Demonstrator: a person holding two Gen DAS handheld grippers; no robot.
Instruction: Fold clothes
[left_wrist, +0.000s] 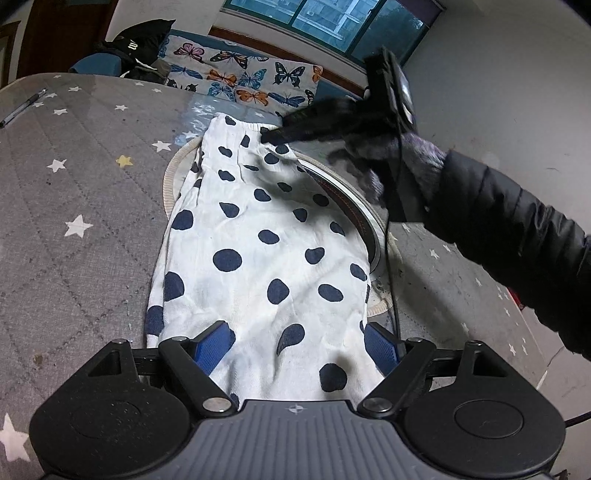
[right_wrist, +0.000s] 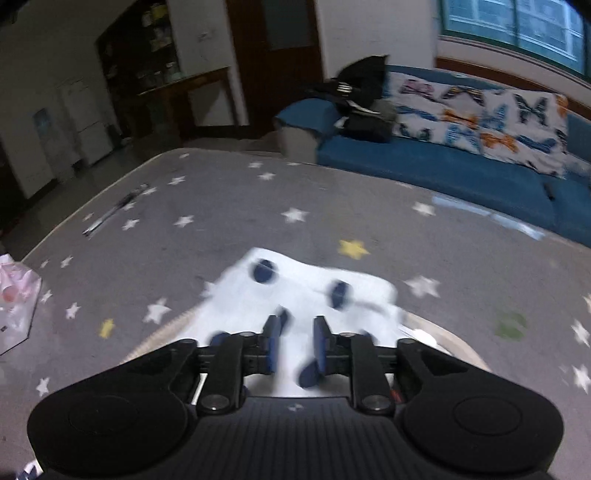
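Note:
A white garment with navy polka dots (left_wrist: 258, 254) lies lengthwise on the grey star-print table cover (left_wrist: 74, 192). My left gripper (left_wrist: 299, 341) is open, its blue pads (left_wrist: 214, 345) spread over the garment's near end. My right gripper (left_wrist: 273, 136) reaches in from the right, held by a gloved hand, its tips at the garment's far elastic edge. In the blurred right wrist view the garment (right_wrist: 310, 295) sits between and beyond my right gripper (right_wrist: 297, 341); the jaws stand a narrow gap apart with cloth between them.
A round tray with a cream rim (left_wrist: 369, 221) lies under the garment. A pen (left_wrist: 22, 107) lies at the table's far left. A blue sofa with a butterfly cushion (left_wrist: 243, 79) stands behind. A pink-white bag (right_wrist: 14, 302) sits at the left edge.

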